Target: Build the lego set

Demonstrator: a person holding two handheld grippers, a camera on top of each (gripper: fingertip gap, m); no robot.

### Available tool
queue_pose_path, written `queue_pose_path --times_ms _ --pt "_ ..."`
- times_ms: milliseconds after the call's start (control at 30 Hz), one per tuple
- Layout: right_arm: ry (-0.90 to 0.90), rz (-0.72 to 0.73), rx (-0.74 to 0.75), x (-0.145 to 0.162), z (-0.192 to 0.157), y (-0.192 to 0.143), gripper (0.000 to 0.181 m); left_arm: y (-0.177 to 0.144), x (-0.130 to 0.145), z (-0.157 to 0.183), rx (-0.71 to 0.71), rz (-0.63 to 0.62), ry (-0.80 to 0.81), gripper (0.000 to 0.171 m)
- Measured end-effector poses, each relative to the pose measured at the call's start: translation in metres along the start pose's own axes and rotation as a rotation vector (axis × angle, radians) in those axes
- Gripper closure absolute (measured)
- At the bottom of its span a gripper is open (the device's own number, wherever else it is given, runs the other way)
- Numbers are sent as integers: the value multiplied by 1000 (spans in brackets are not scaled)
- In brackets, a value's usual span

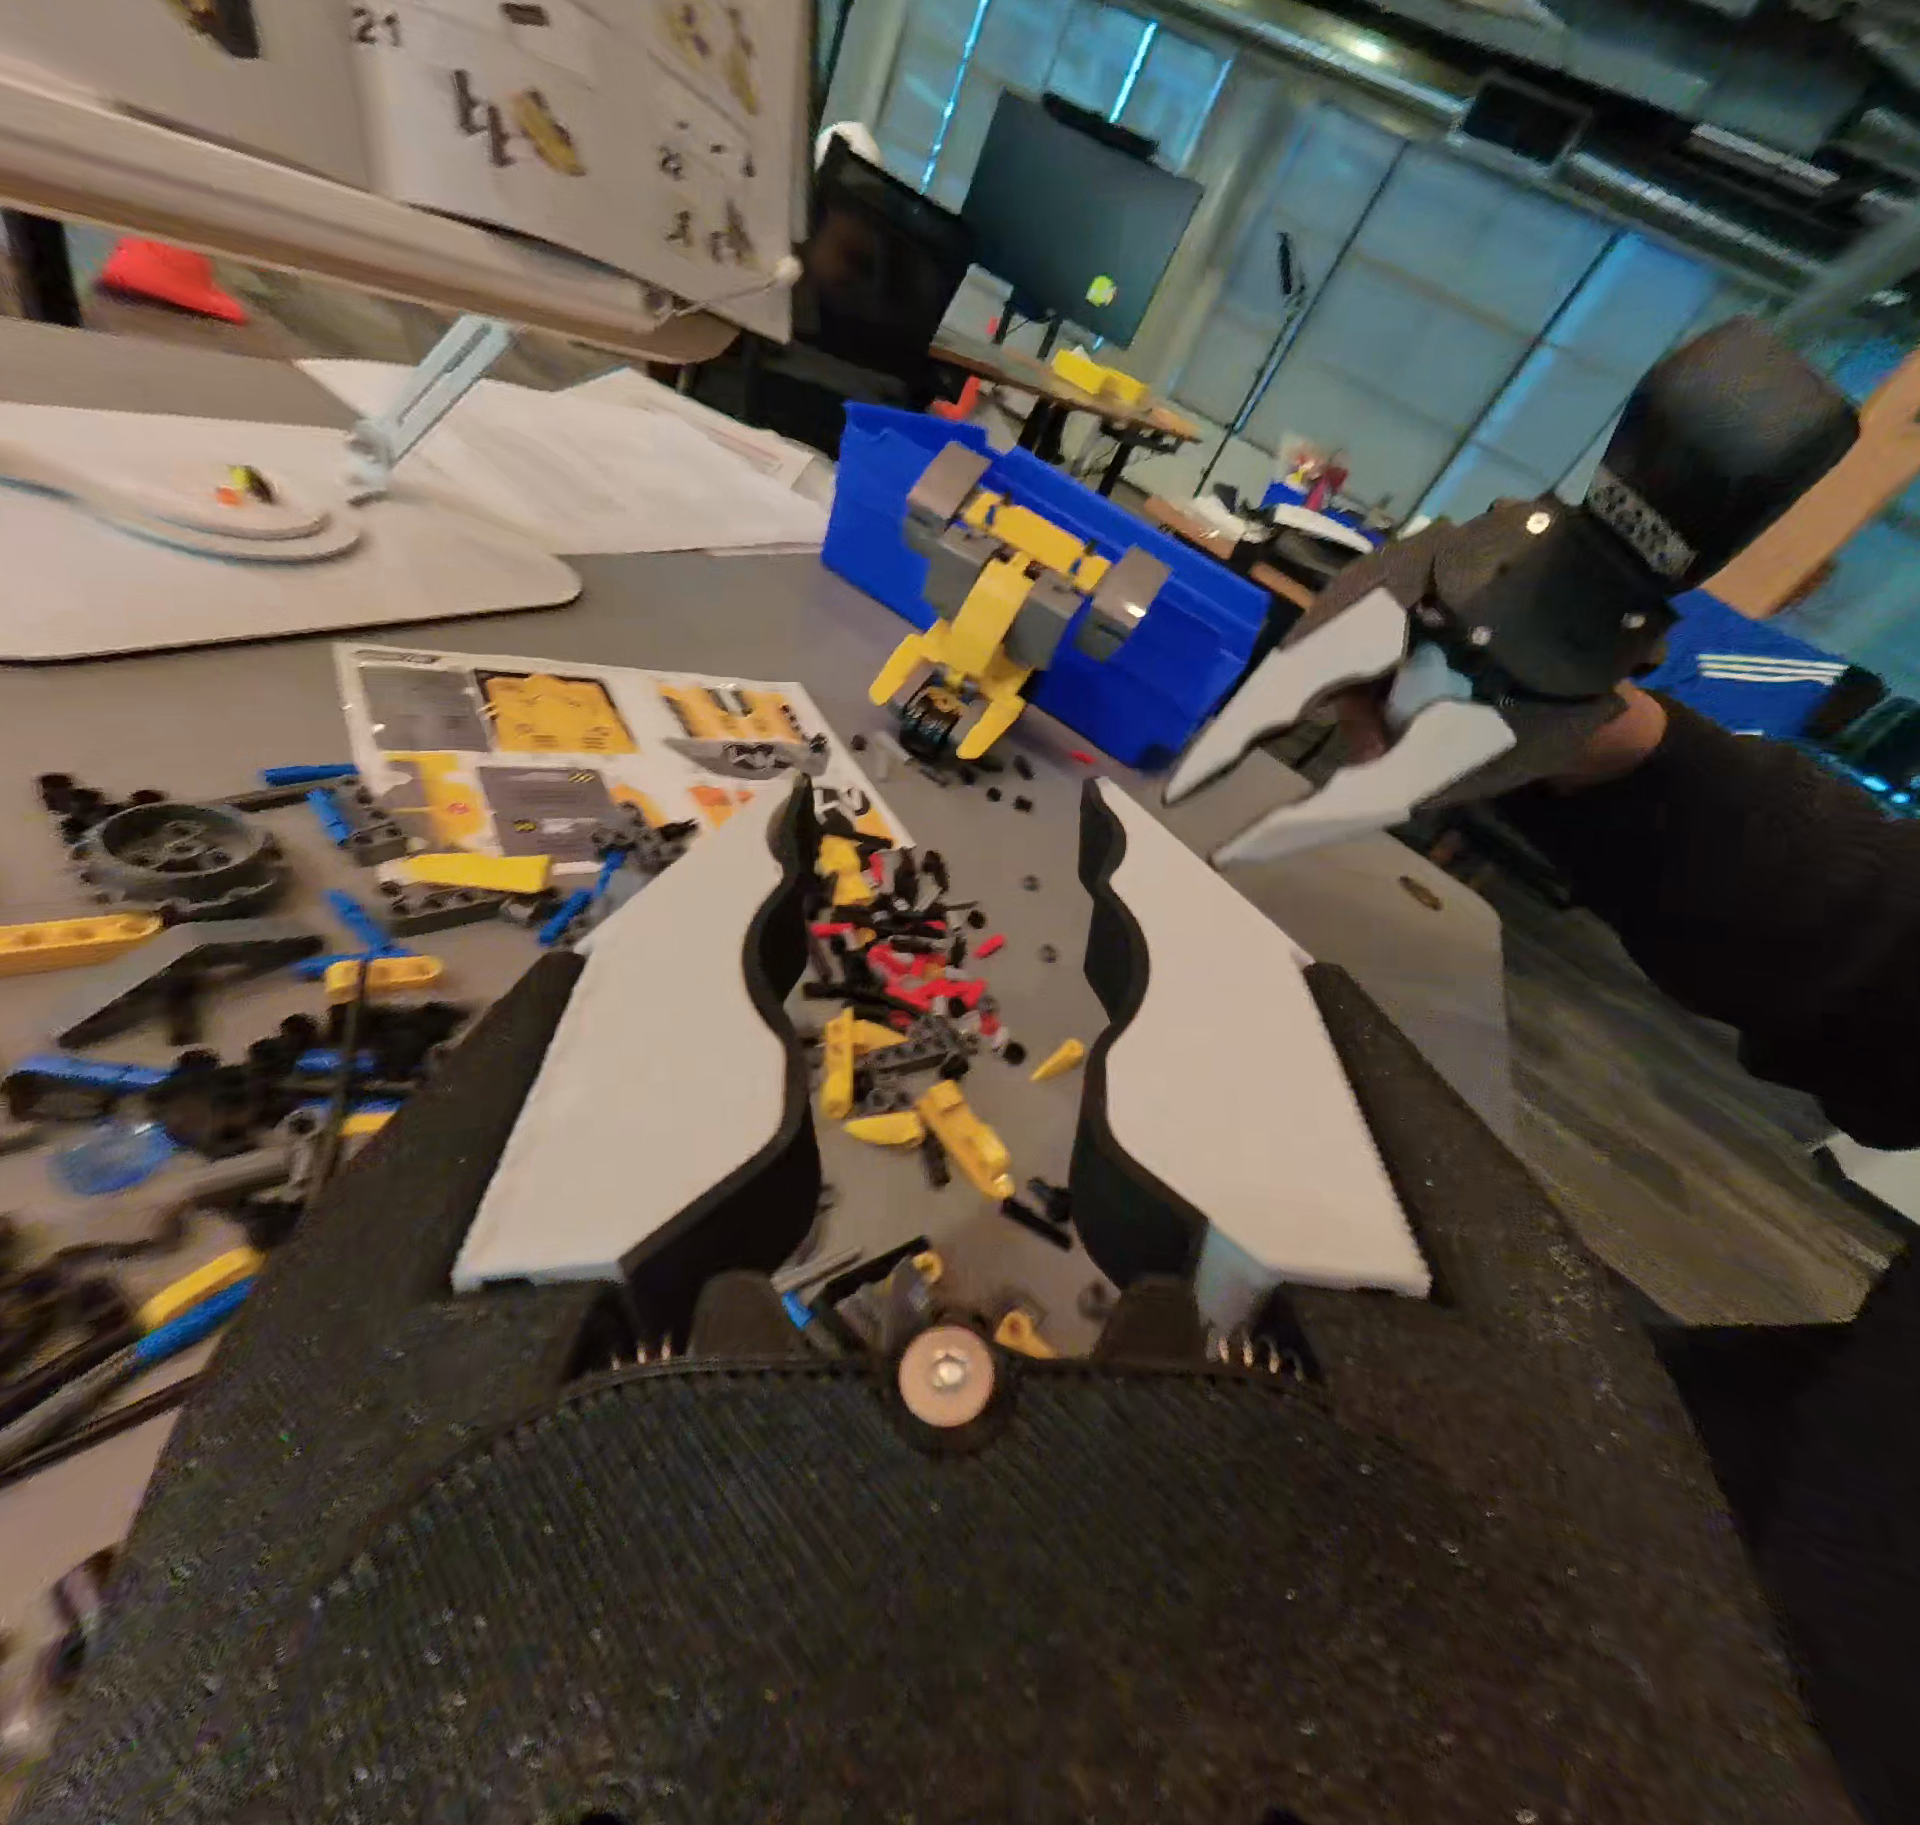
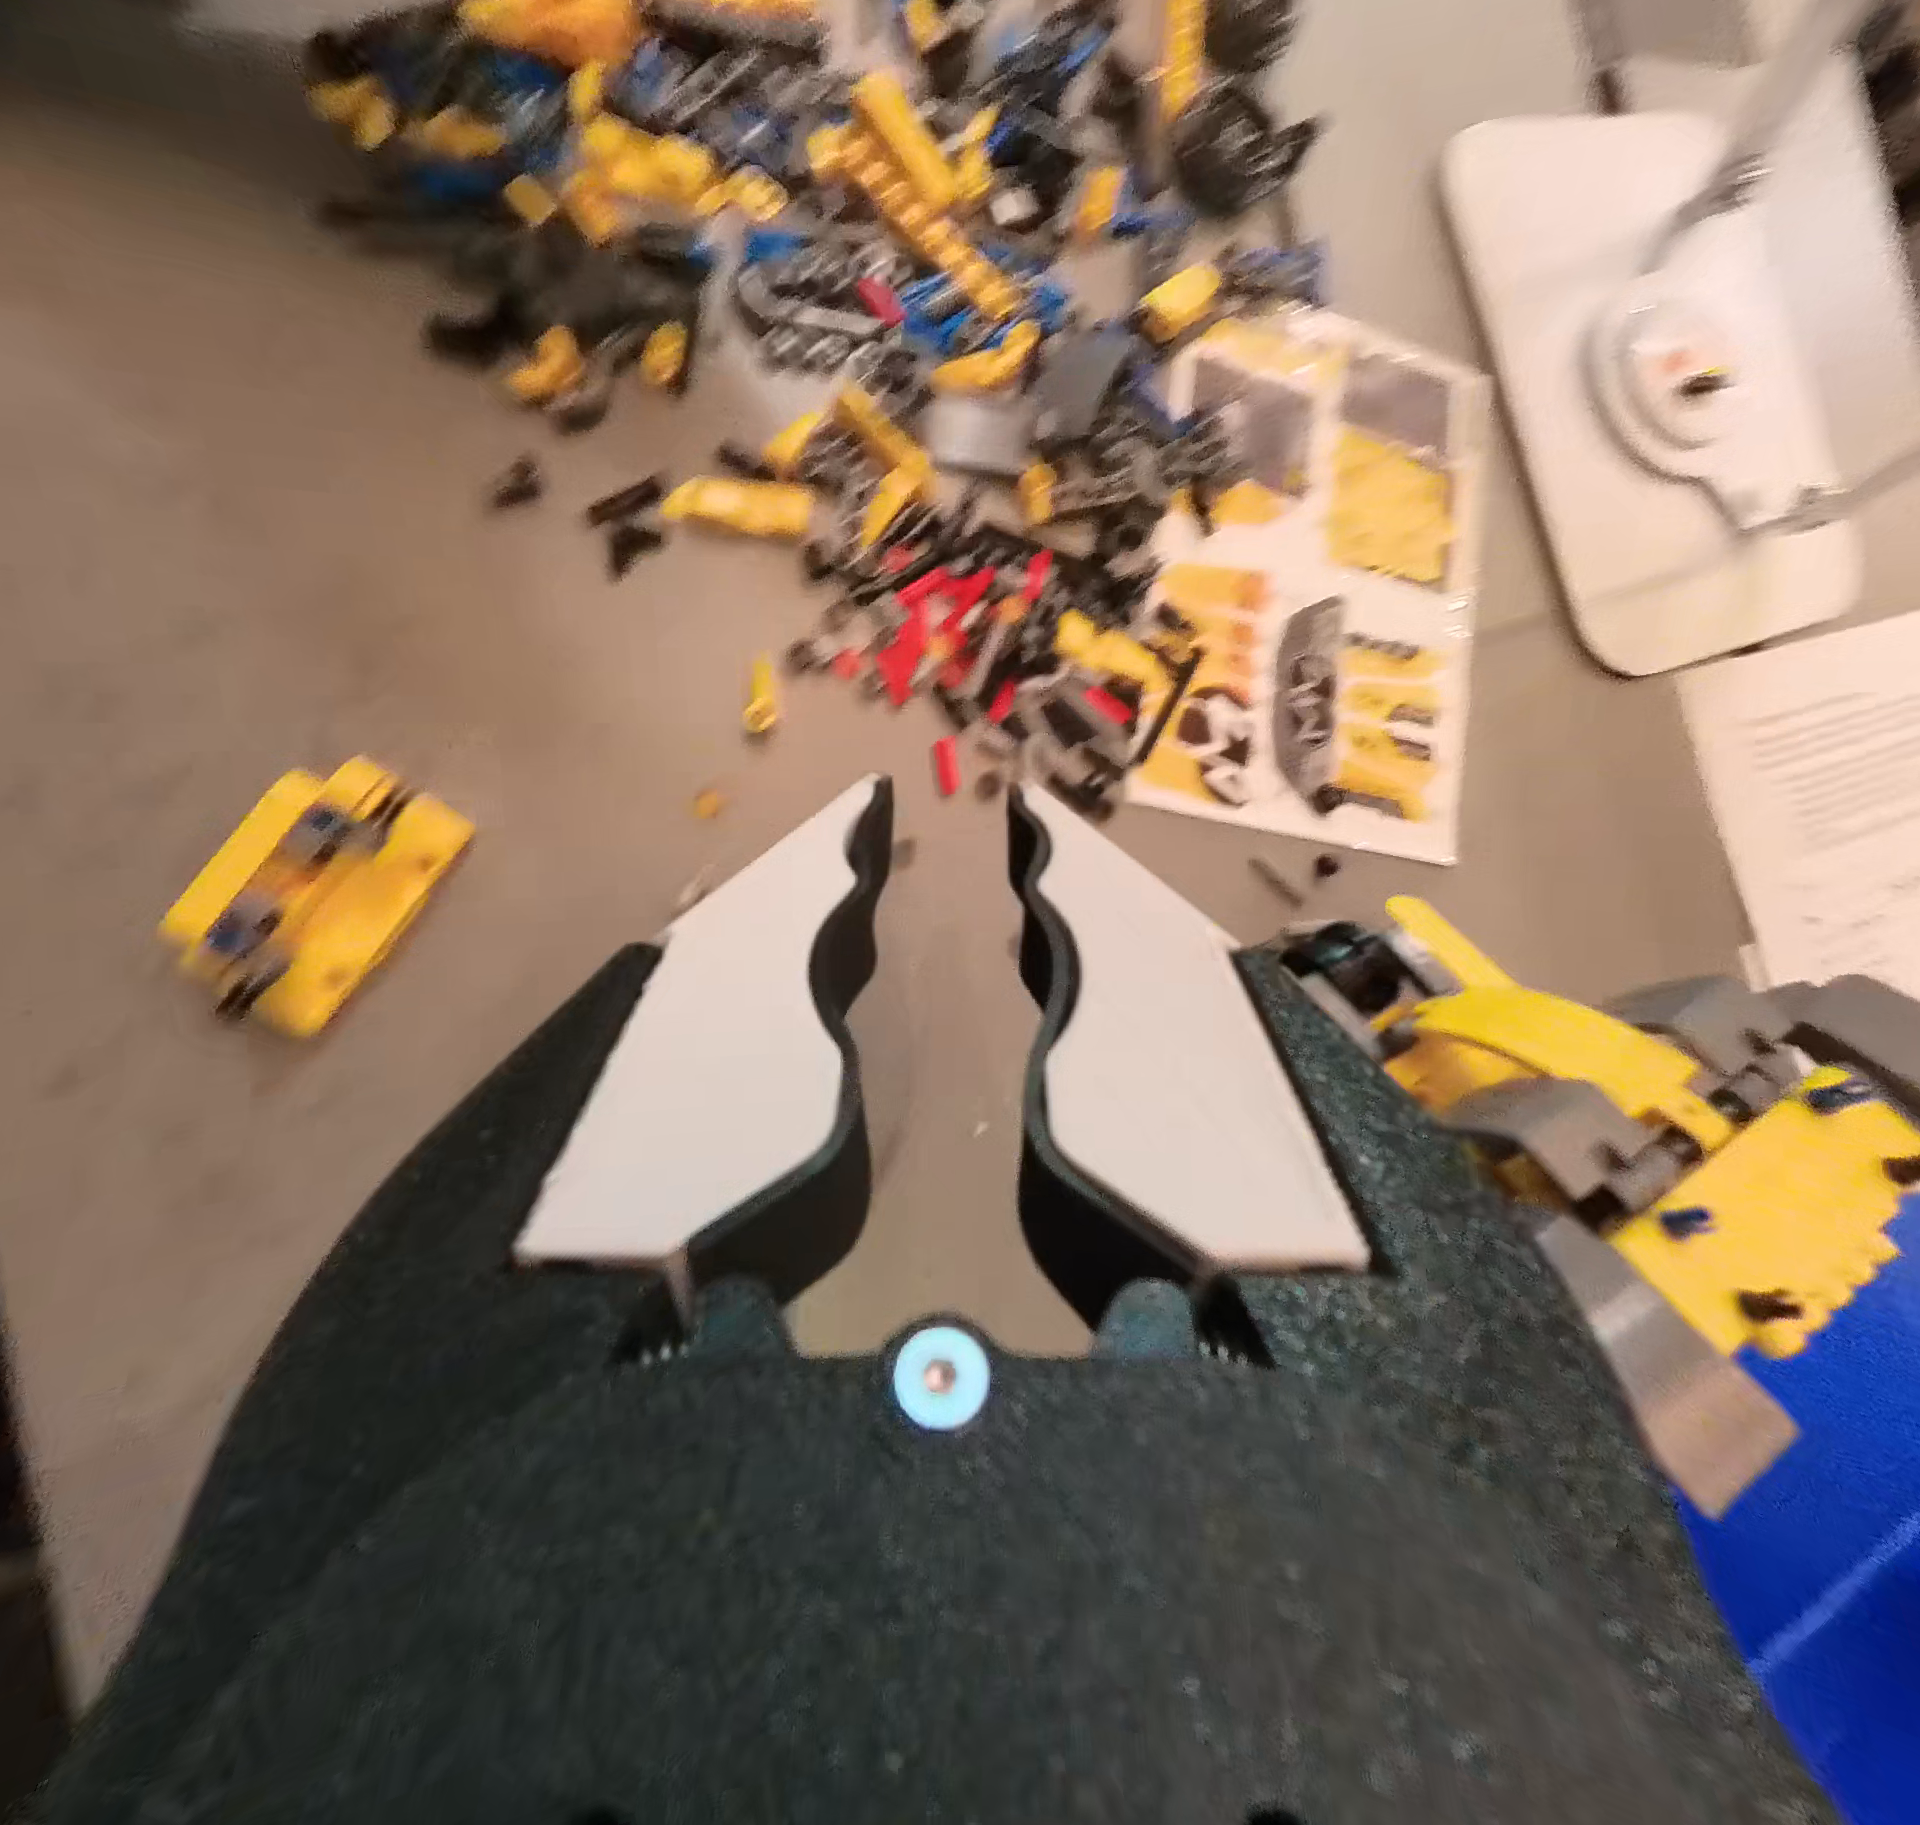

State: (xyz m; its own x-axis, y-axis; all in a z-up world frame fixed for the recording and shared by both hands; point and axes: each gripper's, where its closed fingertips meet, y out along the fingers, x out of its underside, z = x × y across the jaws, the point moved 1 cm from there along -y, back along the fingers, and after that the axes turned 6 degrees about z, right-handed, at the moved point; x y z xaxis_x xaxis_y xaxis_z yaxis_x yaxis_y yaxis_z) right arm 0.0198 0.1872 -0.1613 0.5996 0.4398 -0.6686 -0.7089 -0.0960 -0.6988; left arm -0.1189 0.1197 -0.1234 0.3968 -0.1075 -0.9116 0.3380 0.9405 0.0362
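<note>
My left gripper (image 1: 940, 793) is open and empty, held above a heap of small red, black and yellow building pieces (image 1: 914, 986) on the grey table. My right gripper (image 2: 948, 799) is open and empty above bare table, just short of the same heap (image 2: 956, 632); it also shows at the right of the left wrist view (image 1: 1205, 825), held by a hand in a black sleeve. A part-built yellow and grey model (image 1: 1013, 596) leans on a blue bin (image 1: 1143, 674); it shows at the right of the right wrist view (image 2: 1621, 1131). The right wrist view is blurred.
A sticker sheet (image 1: 582, 726) lies by the heap. Larger black, blue and yellow parts (image 1: 208, 954) spread to the left. A small yellow sub-assembly (image 2: 312, 892) lies apart. An instruction booklet (image 1: 468, 61) rests on a white stand (image 1: 260, 539). Papers (image 2: 1829, 788) lie nearby.
</note>
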Motion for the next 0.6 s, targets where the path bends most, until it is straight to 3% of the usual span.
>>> queue_pose_path --times_ms 100,300,600 --pt "68 89 83 -13 27 22 172 -5 0 -8 -10 -15 -21 129" --pt "79 86 9 0 36 65 178 0 10 -5 -3 -69 -1 136" --pt "174 133 31 21 48 67 177 6 23 0 10 -133 19 132"
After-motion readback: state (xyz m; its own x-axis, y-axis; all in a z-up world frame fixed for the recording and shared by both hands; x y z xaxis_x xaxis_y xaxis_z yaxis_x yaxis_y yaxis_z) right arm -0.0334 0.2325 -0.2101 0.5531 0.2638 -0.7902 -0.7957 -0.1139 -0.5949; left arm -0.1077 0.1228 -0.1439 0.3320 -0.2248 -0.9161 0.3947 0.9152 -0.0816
